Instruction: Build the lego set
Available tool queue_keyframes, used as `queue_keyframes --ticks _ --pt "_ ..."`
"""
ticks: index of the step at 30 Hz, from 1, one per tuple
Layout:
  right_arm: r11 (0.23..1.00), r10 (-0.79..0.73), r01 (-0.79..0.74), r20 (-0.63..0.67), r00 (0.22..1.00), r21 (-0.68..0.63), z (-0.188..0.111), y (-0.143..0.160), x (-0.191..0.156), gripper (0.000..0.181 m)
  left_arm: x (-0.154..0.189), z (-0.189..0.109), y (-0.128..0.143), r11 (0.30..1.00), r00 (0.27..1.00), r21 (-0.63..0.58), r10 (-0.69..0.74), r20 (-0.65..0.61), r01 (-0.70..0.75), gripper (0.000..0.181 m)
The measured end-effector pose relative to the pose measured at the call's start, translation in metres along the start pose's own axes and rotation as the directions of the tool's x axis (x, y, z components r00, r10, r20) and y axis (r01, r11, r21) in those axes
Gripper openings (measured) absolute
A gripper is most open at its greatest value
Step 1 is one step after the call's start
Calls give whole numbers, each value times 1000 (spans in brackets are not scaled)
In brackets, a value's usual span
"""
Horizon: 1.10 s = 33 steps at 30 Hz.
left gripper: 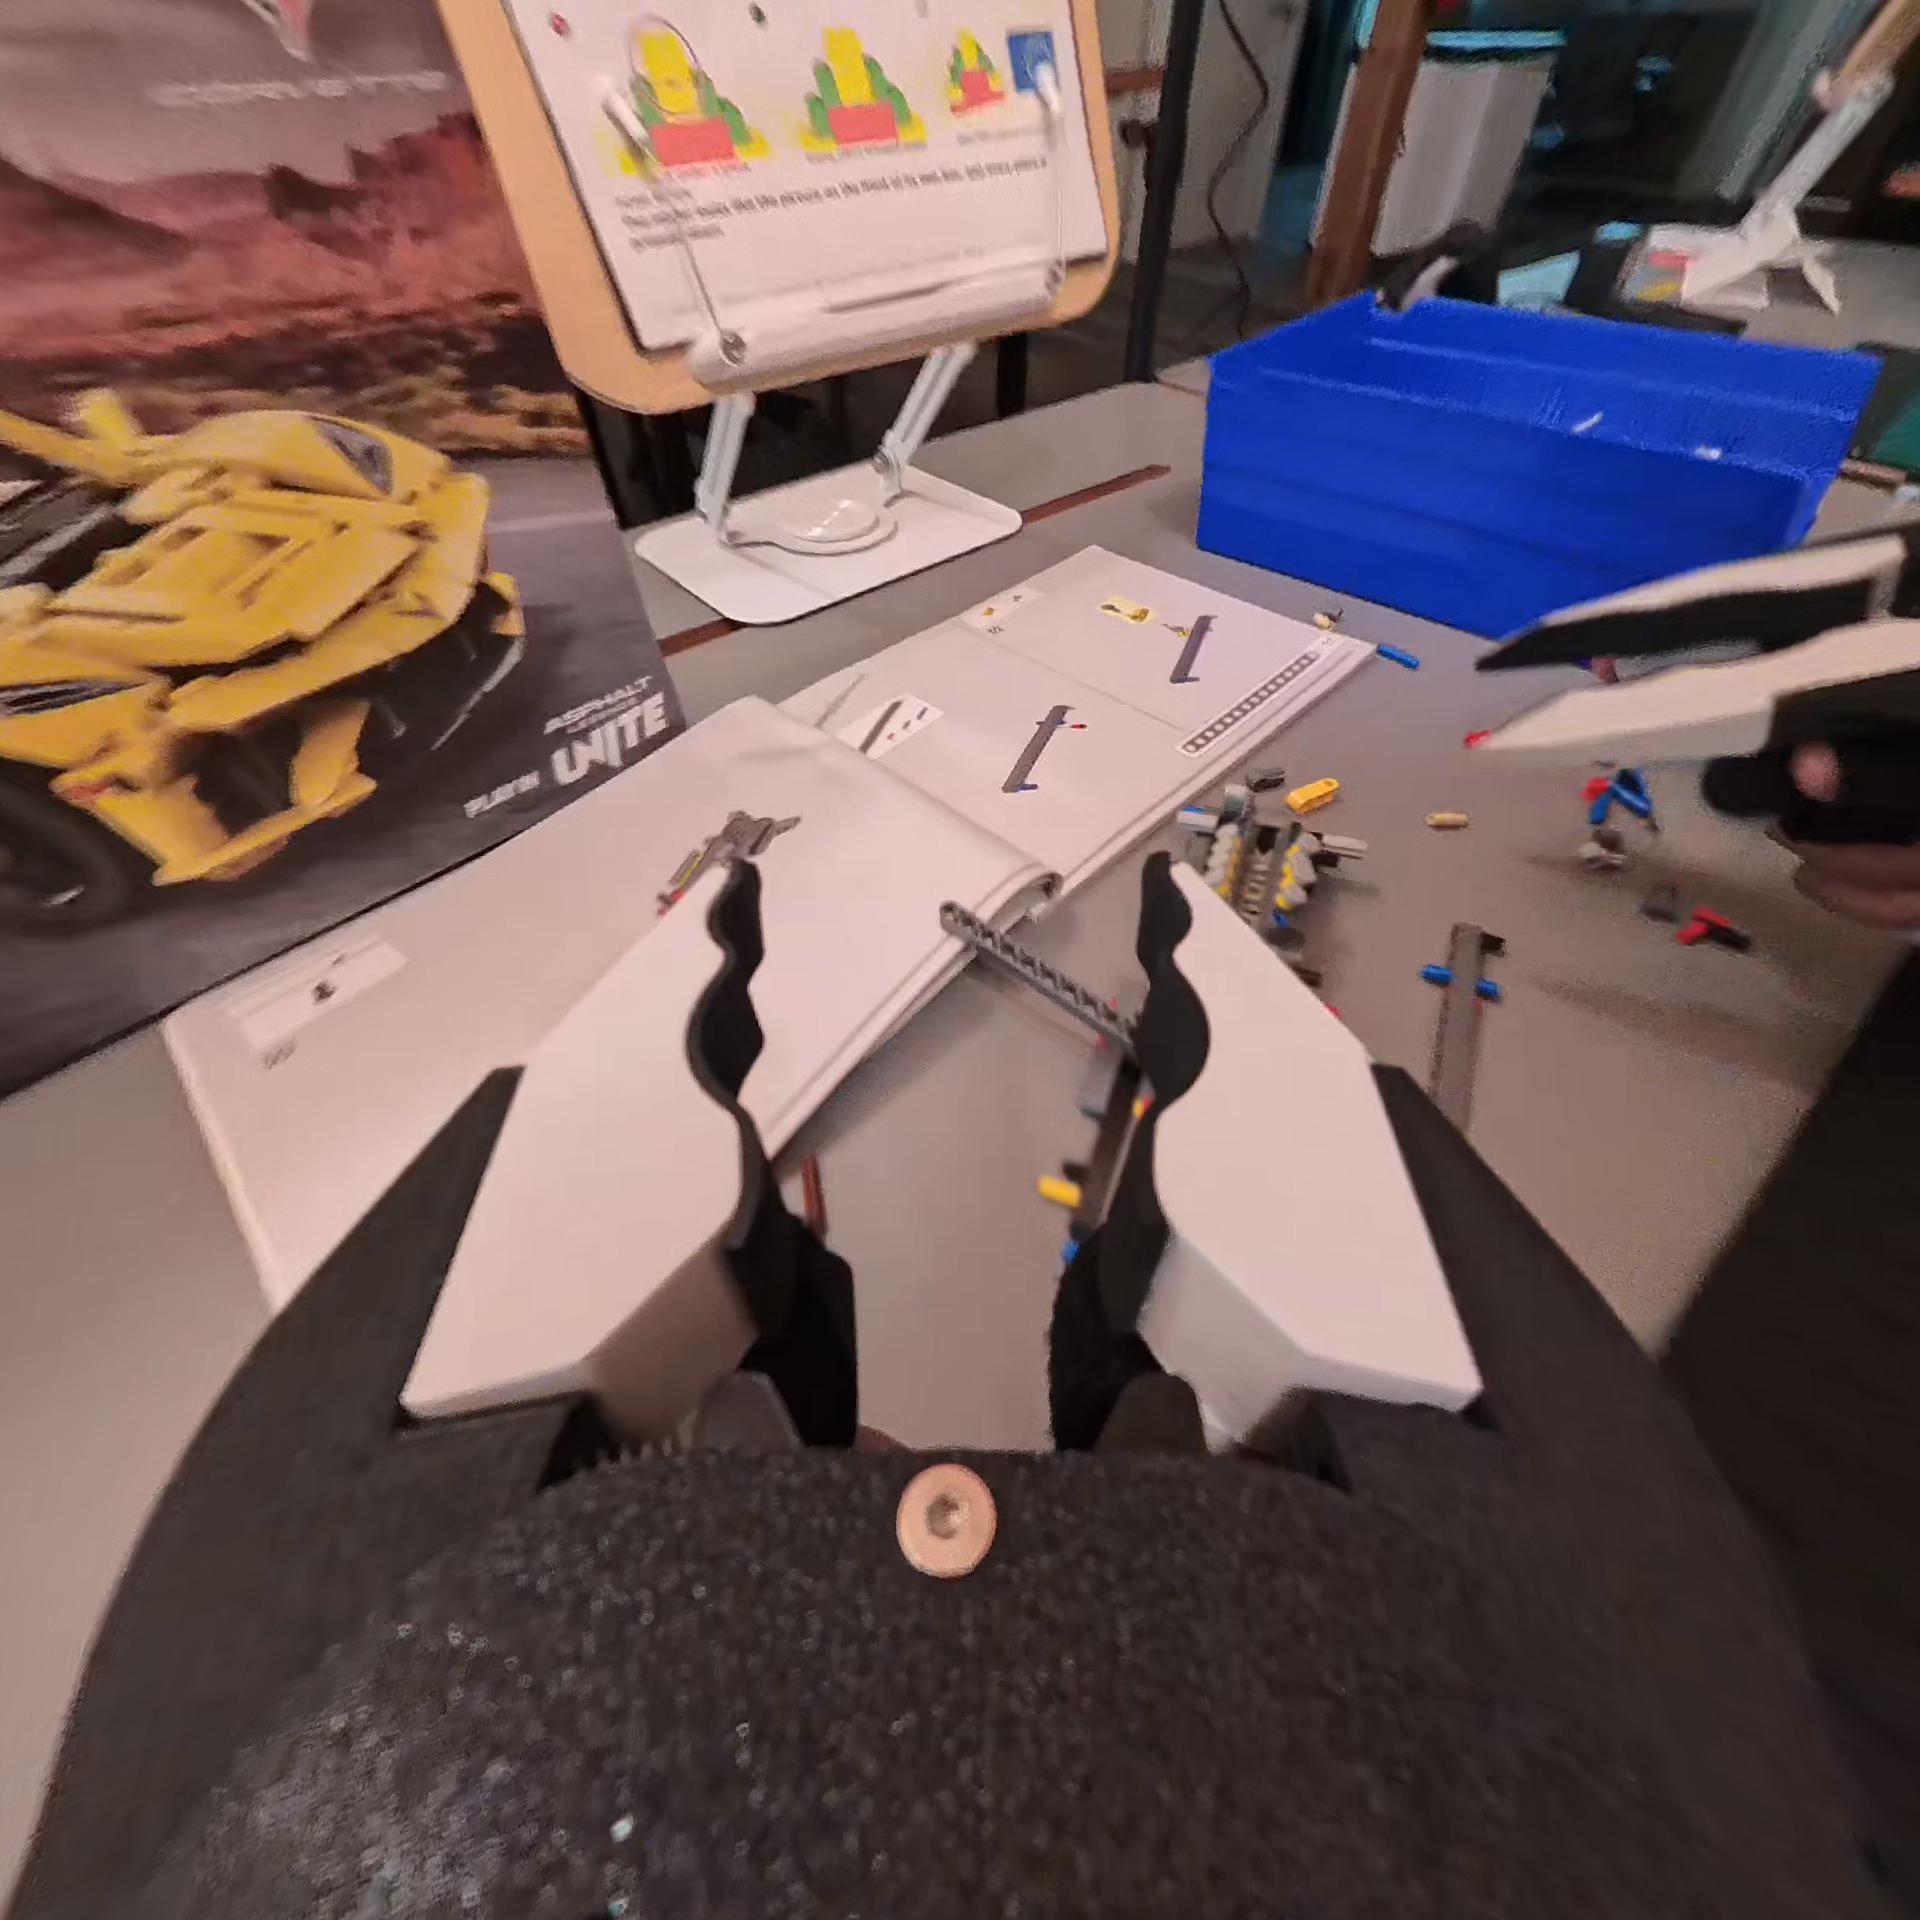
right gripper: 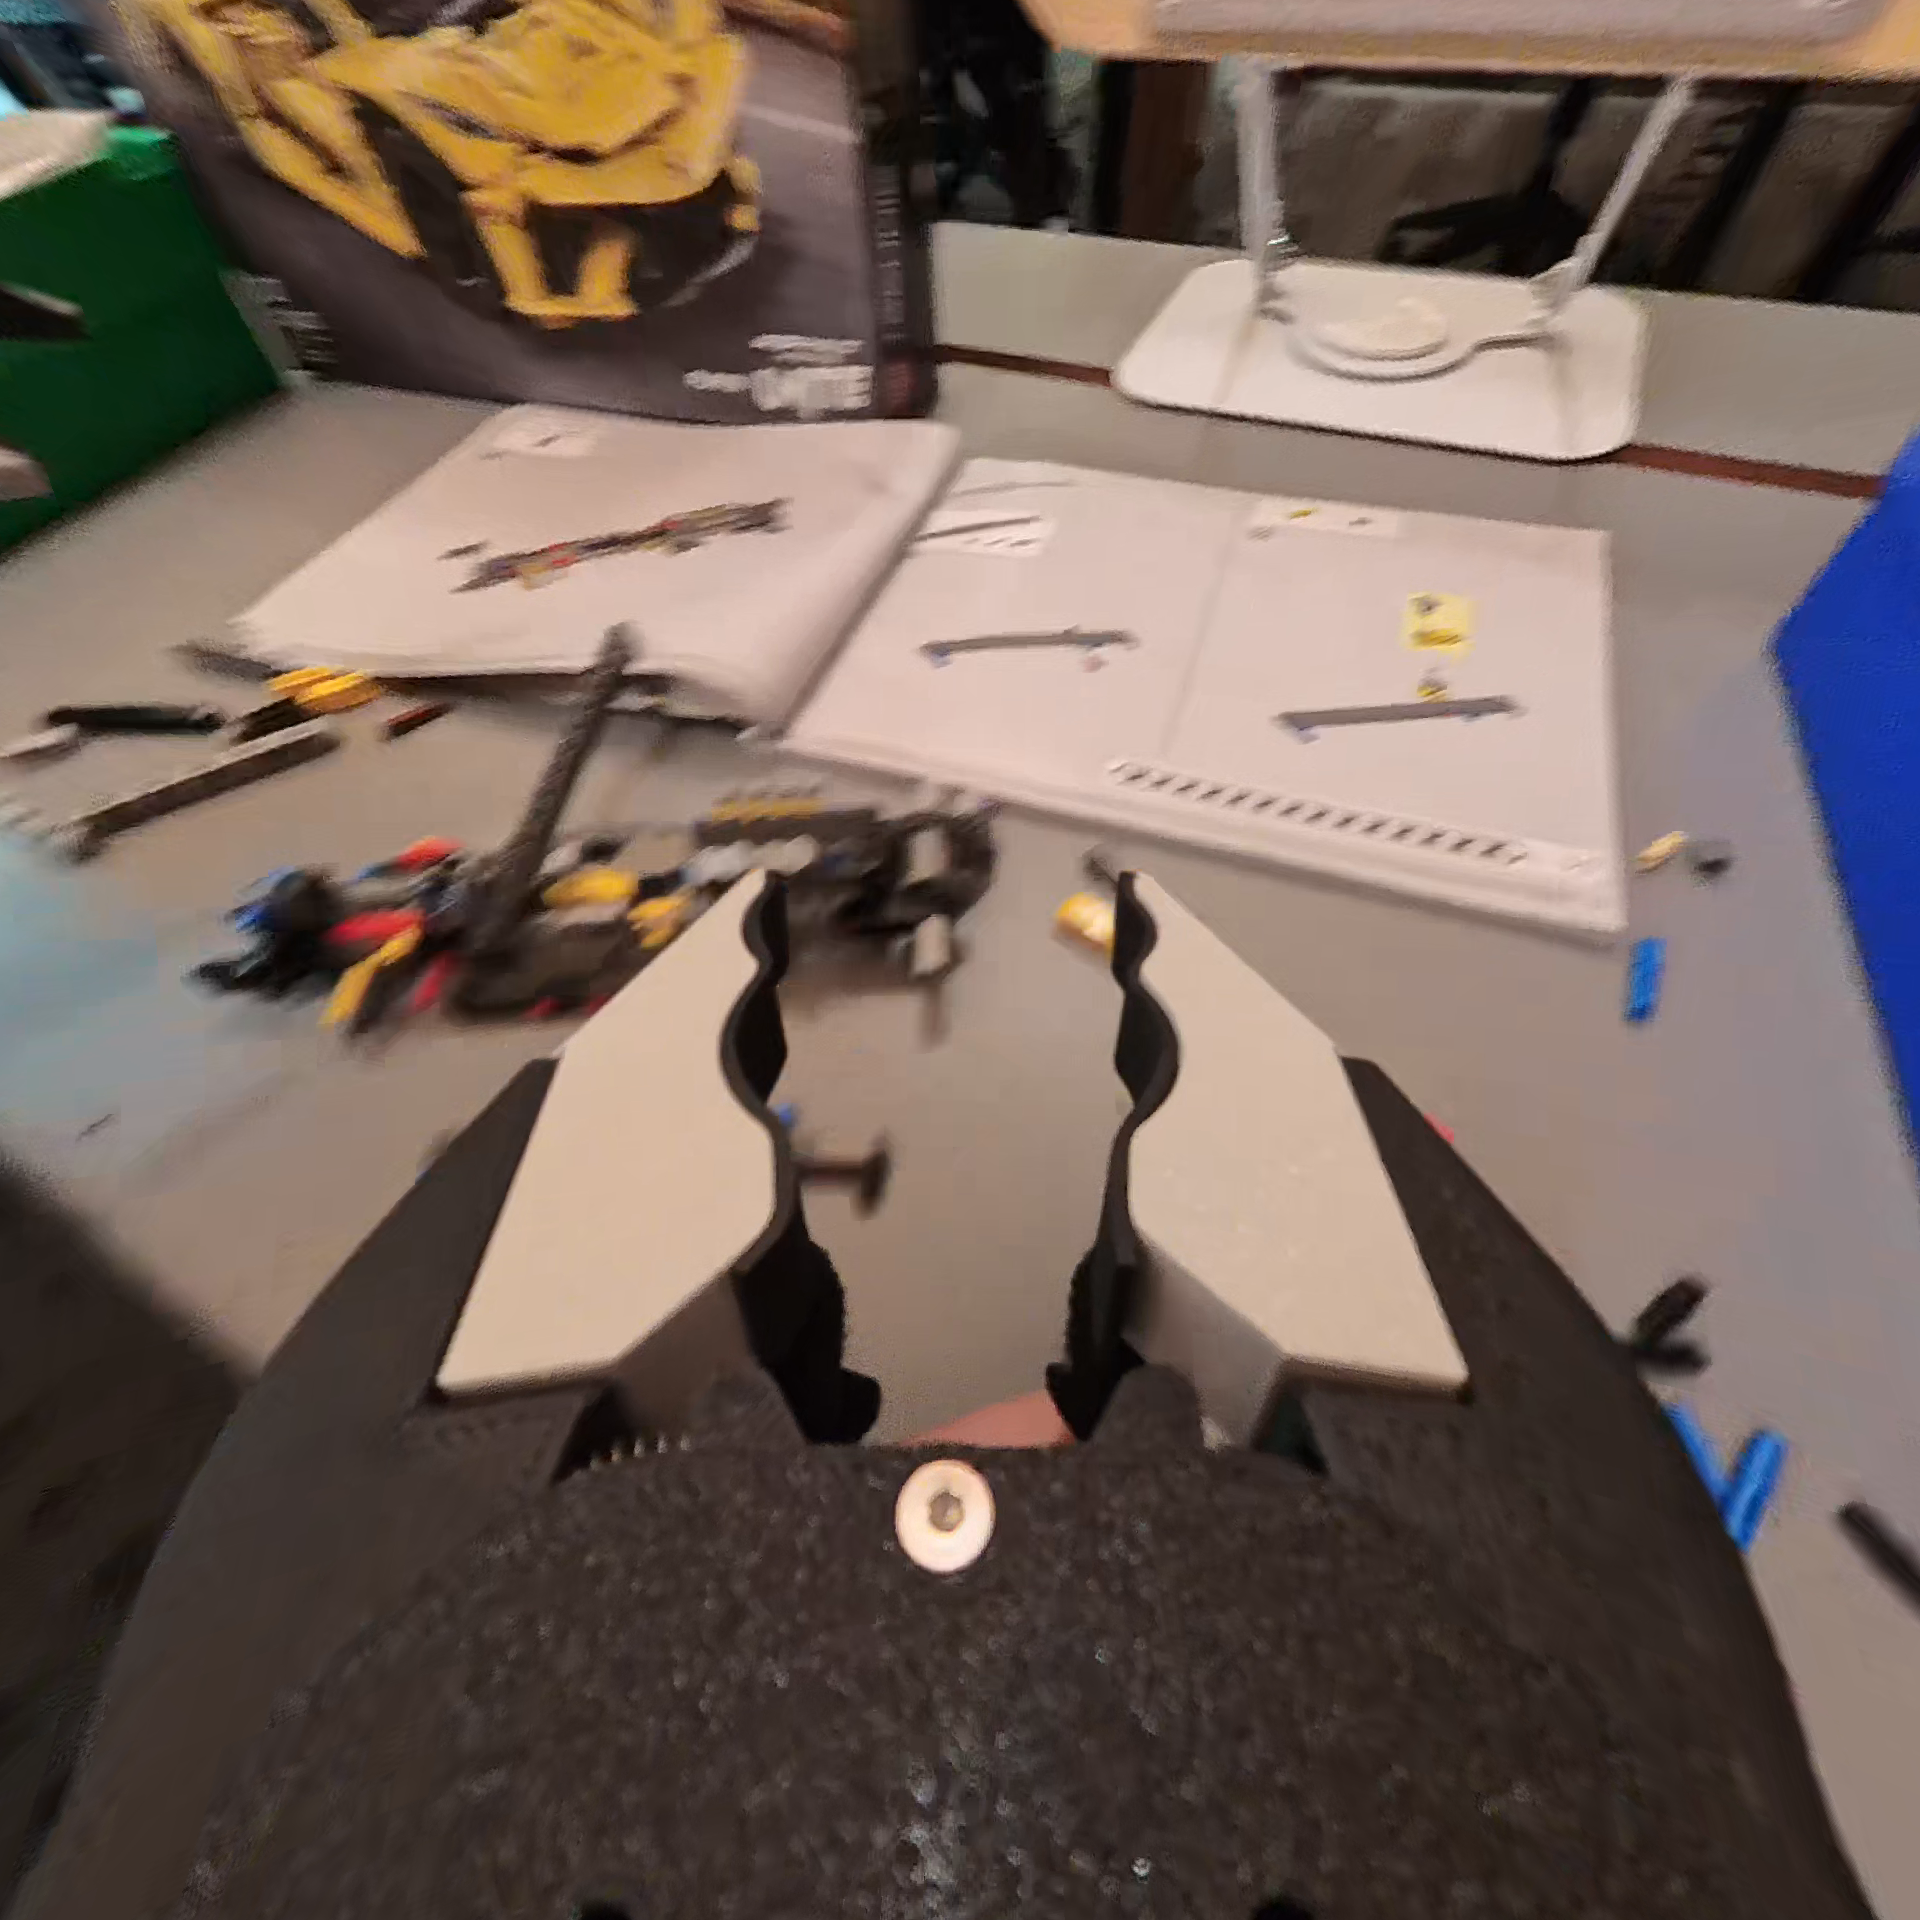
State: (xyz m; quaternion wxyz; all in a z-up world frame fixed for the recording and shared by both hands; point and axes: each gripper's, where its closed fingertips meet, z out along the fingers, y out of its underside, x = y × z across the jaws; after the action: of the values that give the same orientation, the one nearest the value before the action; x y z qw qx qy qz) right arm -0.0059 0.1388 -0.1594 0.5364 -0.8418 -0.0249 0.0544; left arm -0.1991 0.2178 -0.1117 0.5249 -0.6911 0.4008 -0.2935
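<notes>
My left gripper (left gripper: 951, 883) is open and empty, held above the table over the open instruction booklet's (left gripper: 935, 769) near edge. A long grey beam (left gripper: 1029, 971) slants up from a dark part-built assembly (left gripper: 1107, 1132) just beside and under its right finger. A second small assembly (left gripper: 1257, 852) lies beyond. My right gripper (right gripper: 948, 894) is open and empty above the table, with the multicoloured assembly (right gripper: 540, 925) and its upright beam (right gripper: 566, 779) to its left. A yellow piece (right gripper: 1081, 920) lies by its right fingertip. The right gripper also shows in the left wrist view (left gripper: 1496, 696).
The lego box (left gripper: 260, 623) stands at the left, a document stand (left gripper: 831, 540) behind the booklet, a blue bin (left gripper: 1507, 468) at the right. Loose beams (right gripper: 197, 779), a blue pin (right gripper: 1645, 977) and small parts (left gripper: 1616, 800) scatter the grey table (right gripper: 1351, 1091). A green box (right gripper: 104, 312) is far left.
</notes>
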Motion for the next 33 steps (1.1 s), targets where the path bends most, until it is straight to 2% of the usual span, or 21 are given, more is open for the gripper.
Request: queue_keyframes --ticks 2,5,8,10,13,15,17,22,33 --pt "1000 11 -10 -77 997 16 22 -12 33 62 -3 32 -1 999 998 -34 -22 -58 20 72" --pt "997 78 -75 -142 987 24 45 -16 64 62 -6 59 3 998 992 -40 -62 -111 58 68" --pt "995 93 -98 -177 980 -21 49 -5 79 62 -15 62 16 995 990 -54 -92 -104 87 64" --pt "997 74 -75 -230 970 6 45 -7 89 57 -20 60 19 988 981 -33 -154 -117 151 59" --pt "997 76 -73 -236 969 20 46 -7 90 56 -25 57 20 986 977 -23 -167 -132 166 60" --pt "996 51 -32 -247 968 81 41 -17 86 55 -29 55 22 990 984 -20 -142 -108 140 58" --pt "991 45 -11 -249 967 137 35 -24 81 49 -19 51 23 991 979 -5 -130 -154 131 55" --pt "995 16 9 -248 969 100 35 -13 76 49 -13 50 18 997 986 38 -60 -158 67 54" --pt "994 28 1 -265 964 109 33 -14 81 47 -24 43 15 997 993 36 -60 -105 64 46"
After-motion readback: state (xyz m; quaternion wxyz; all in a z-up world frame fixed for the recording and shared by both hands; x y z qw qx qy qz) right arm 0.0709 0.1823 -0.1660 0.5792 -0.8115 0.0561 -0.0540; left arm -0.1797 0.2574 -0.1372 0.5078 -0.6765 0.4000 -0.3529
